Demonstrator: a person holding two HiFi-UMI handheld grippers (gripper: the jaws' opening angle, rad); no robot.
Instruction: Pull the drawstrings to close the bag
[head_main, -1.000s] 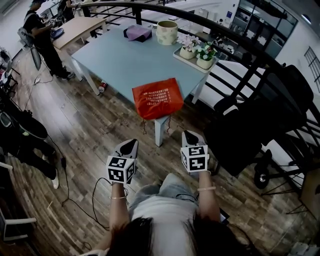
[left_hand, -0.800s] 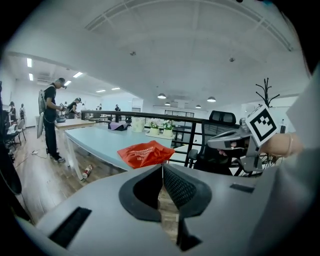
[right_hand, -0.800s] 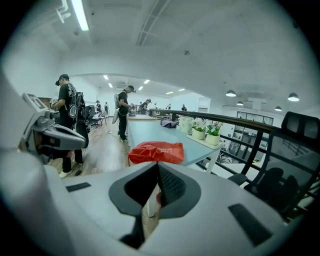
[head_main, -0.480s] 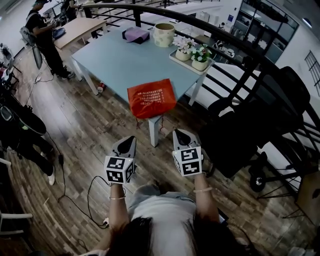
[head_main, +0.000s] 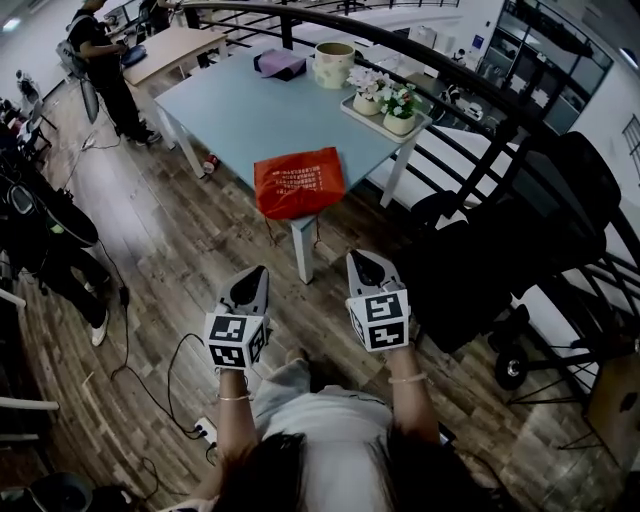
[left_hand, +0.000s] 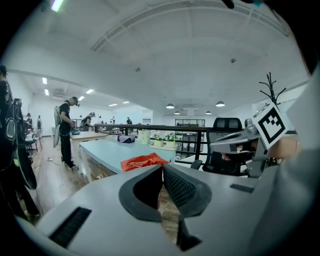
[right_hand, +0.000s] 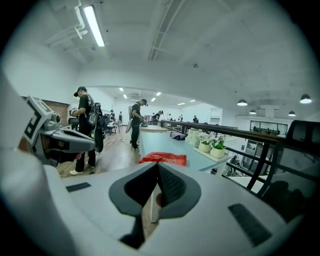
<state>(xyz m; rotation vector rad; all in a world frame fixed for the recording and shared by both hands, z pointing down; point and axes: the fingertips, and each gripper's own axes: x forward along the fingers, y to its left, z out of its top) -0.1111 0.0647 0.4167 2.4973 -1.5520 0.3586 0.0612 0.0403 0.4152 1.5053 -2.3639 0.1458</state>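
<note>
Shut with nothing between jaws, left gripper (head_main: 252, 285); same for right gripper (head_main: 368, 270), closed and empty. Both low over the floor (head_main: 150, 260), side by side, well short of the table (head_main: 220, 110). At 12 o'clock from both, the bag (head_main: 298, 182), flat at the near corner, near edge at or just past the rim, above the leg (head_main: 300, 250). Thin drawstrings (head_main: 318, 232) apparently dangling at 6 o'clock of bag; hard to make out. Not started, judging by that. Risks: need to open before reaching in, otherwise just poking the bag and shoving it across or off the corner. Easy to pinch fabric instead of cord, then dragging the whole thing off the edge rather than cinching the mouth. Uneven pull on one cord alone likely to spin it. Unpinned, so may slide toward 6 o'clock on any tug. At 1 o'clock of bag, flower tray (head_main: 385, 100), near enough to get knocked on an overreach. At 3 o'clock of right gripper, chair (head_main: 520, 220); at 8 o'clock of left gripper, cable (head_main: 185, 365): bump and trip hazards when stepping in.
</note>
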